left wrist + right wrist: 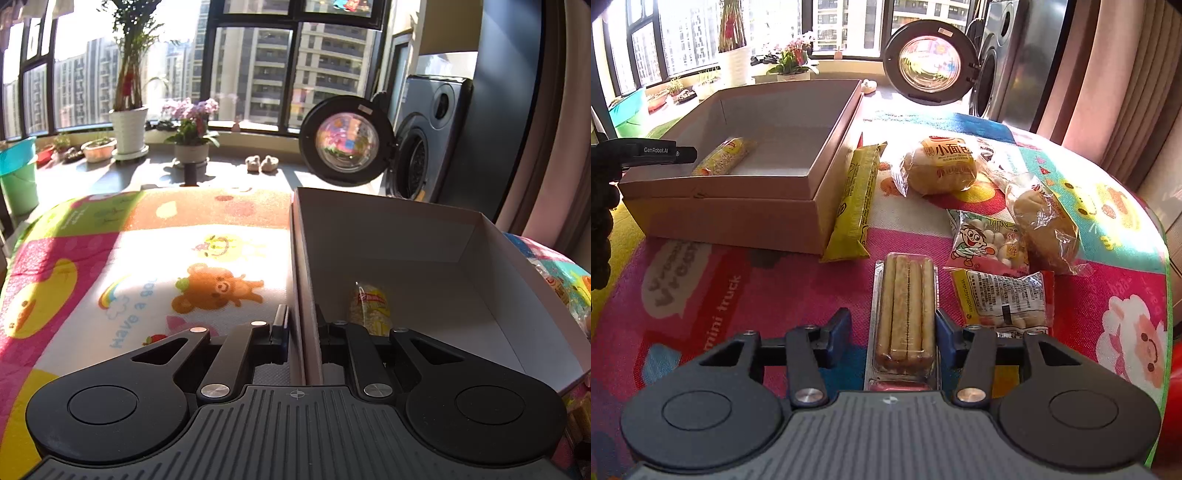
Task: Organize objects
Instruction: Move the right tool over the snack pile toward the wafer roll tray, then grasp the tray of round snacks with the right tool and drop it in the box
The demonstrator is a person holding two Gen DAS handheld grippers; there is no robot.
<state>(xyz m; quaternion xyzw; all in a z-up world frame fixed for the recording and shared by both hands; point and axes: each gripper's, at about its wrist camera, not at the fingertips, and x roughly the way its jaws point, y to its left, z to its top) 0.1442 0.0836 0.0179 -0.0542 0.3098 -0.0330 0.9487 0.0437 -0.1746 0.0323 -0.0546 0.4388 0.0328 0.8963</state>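
Left gripper [301,332] fingers pinching box wall [301,295]; right gripper [894,330] fingers spread, straddling biscuit pack [905,314].

A tan cardboard box [746,206], yellow snack packets [855,206], and a bright cartoon-patterned mat [701,295]

Open cardboard box [738,206] at my ten o'clock, one yellow snack roll [726,157] inside; clear biscuit-stick tray [907,314] dead ahead at twelve.

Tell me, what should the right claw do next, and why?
Probably close the right claw on the biscuit tray. The tray lies between its open fingers, one pad not yet touching, and the box, held by the left claw, has room.
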